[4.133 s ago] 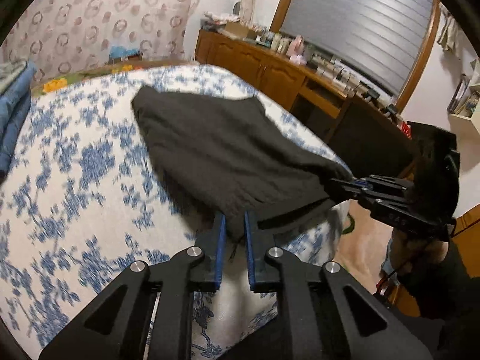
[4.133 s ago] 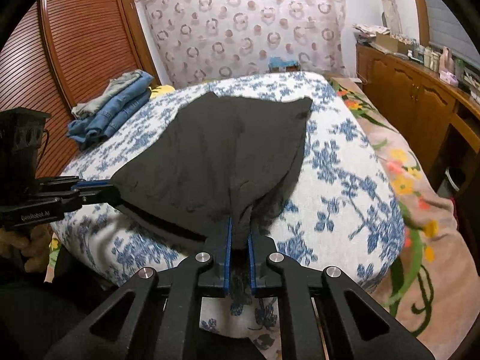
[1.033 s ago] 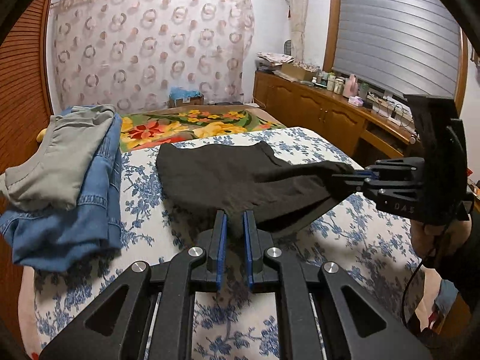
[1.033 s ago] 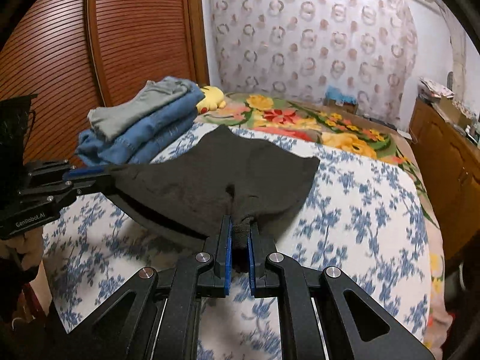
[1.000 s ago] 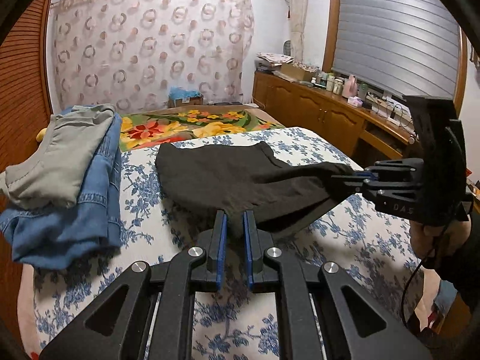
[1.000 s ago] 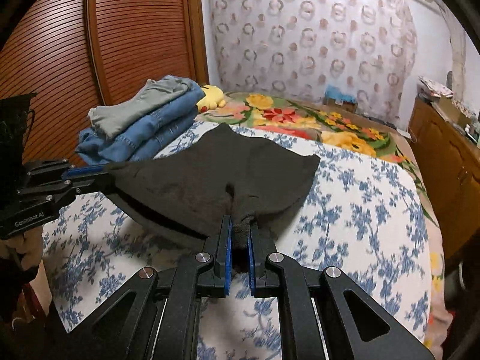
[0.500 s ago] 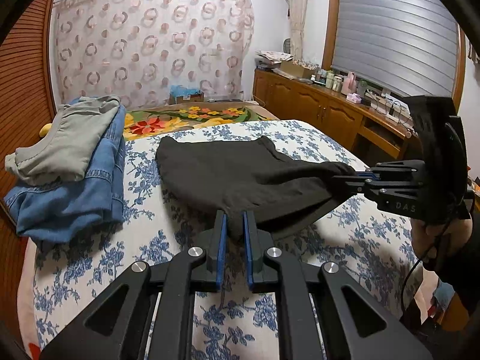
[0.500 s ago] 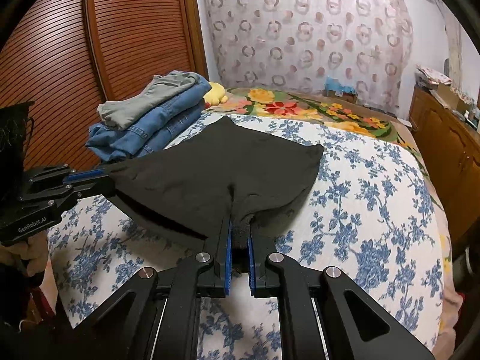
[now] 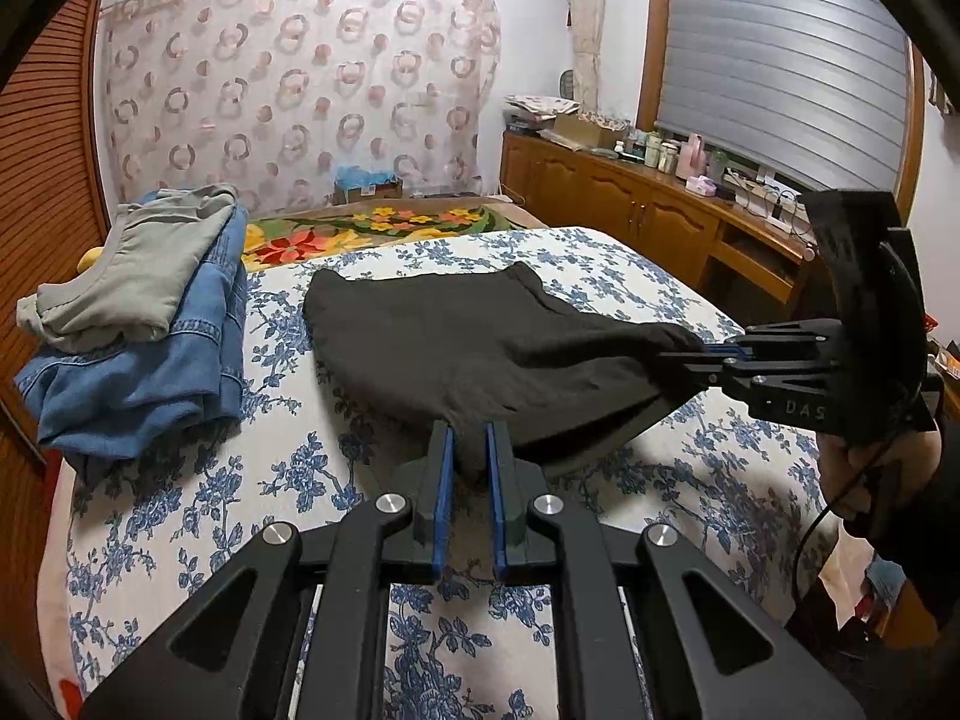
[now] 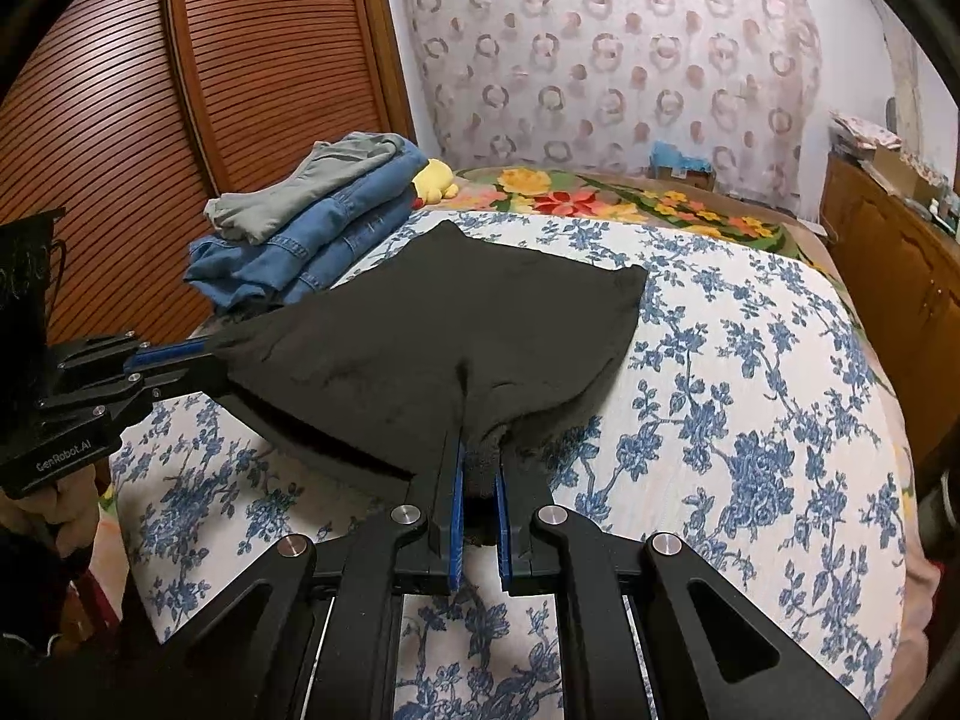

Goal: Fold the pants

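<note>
1. What has changed: a few seconds ago the black pants hung off the near edge of the bed, with both grippers out past it. Now they are carried inward over the blue-flowered bedspread; the far end lies flat toward 12 o'clock and the near end is held just above the cover. Over the last second the view has barely shifted, so the carry looks nearly done.
2. Left gripper: its fingers are clenched on the near corner of the pants, at 6 o'clock in its own view.
3. Right gripper: its fingers are clamped on a bunched corner of the same edge; in the left view it sits at 3 o'clock.
4. For the task: the cloth is stretched between the two grips and centred on the bed, so I judge it ready to be laid down for a fold.
5. Containers: none in play. A stack of folded jeans, a grey garment on top, rests at 9 o'clock, apart from the pants.
</note>
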`<state>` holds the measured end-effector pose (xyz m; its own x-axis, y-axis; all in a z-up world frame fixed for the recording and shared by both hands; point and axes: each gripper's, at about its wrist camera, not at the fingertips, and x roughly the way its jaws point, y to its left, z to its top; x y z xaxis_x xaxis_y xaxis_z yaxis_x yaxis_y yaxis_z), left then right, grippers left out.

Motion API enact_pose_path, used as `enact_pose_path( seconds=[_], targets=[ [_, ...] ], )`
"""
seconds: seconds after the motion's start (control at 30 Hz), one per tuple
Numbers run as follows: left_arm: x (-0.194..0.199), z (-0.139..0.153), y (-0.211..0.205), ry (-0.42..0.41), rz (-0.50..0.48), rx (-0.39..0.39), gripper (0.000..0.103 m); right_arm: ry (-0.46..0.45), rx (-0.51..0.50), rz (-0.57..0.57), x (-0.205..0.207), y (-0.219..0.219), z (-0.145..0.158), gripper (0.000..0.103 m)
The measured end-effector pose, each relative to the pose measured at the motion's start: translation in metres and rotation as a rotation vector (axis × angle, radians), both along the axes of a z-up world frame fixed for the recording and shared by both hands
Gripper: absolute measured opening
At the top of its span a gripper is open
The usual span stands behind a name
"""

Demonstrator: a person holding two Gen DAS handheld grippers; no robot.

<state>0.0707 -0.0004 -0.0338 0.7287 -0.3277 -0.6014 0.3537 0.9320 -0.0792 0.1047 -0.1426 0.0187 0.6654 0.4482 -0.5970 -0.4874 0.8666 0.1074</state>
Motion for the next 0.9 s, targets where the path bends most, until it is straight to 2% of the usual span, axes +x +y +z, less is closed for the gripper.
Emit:
enact_pose_path(
  seconds=[0.4, 0.9],
  targets=[
    [-0.010, -0.004, -0.002, 0.011, -0.013, 0.005, 0.012, 0.001, 0.012, 0.006, -0.011, -0.004, -0.001, 0.008],
    [-0.042, 0.029, -0.003, -0.064, -0.018, -0.010, 0.012, -0.055, 0.012, 0.023, -0.046, -0.012, 0.018, 0.008]
  ],
)
